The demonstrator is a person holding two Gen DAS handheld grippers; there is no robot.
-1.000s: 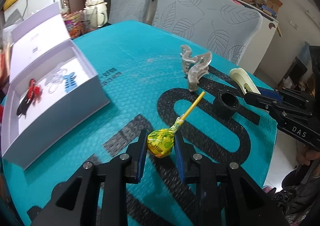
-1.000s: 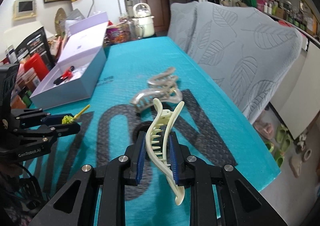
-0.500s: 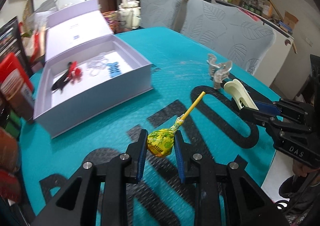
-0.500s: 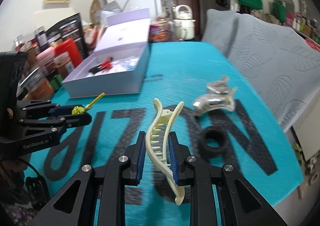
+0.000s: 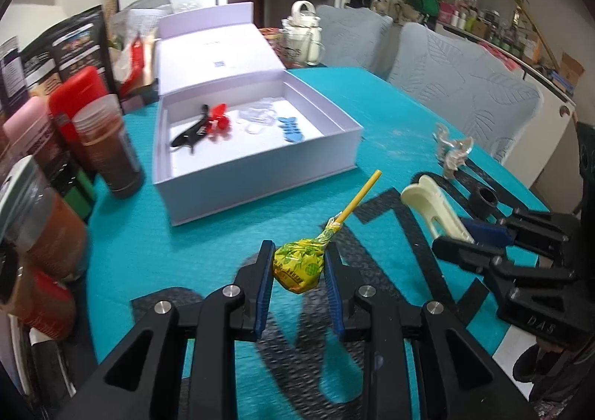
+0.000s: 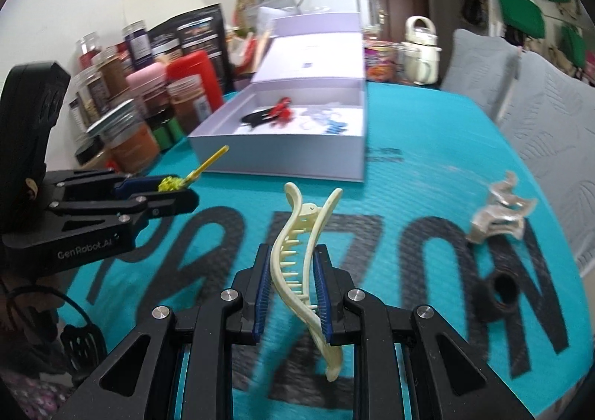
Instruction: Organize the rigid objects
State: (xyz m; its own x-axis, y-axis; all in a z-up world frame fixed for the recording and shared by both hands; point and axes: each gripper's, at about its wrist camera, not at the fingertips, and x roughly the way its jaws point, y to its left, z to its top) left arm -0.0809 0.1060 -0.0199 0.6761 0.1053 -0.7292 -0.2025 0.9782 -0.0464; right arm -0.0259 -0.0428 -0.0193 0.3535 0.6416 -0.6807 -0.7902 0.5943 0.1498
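Observation:
My left gripper (image 5: 297, 256) is shut on a lollipop (image 5: 297, 265) in a yellow wrapper, its yellow stick pointing up and away. The same lollipop (image 6: 171, 183) shows in the right wrist view, held above the teal mat. My right gripper (image 6: 290, 264) is shut on a cream hair claw clip (image 6: 297, 260), which stands upright between the pads; in the left wrist view that cream clip (image 5: 431, 208) sits at the right. An open lavender box (image 5: 256, 167) lies ahead with a black and red clip (image 5: 202, 124), clear rings and a blue clip (image 5: 290, 128) inside.
A translucent claw clip (image 6: 498, 212) and a black ring (image 6: 502, 293) lie on the teal mat (image 6: 427, 167) at the right. Jars and bottles (image 5: 108, 137) crowd the left edge by the box. Grey chairs (image 5: 465, 93) stand behind the table.
Both grippers have swung left with their objects still held. The open box has come from the far left toward the middle of each view, and the jars have come into sight.

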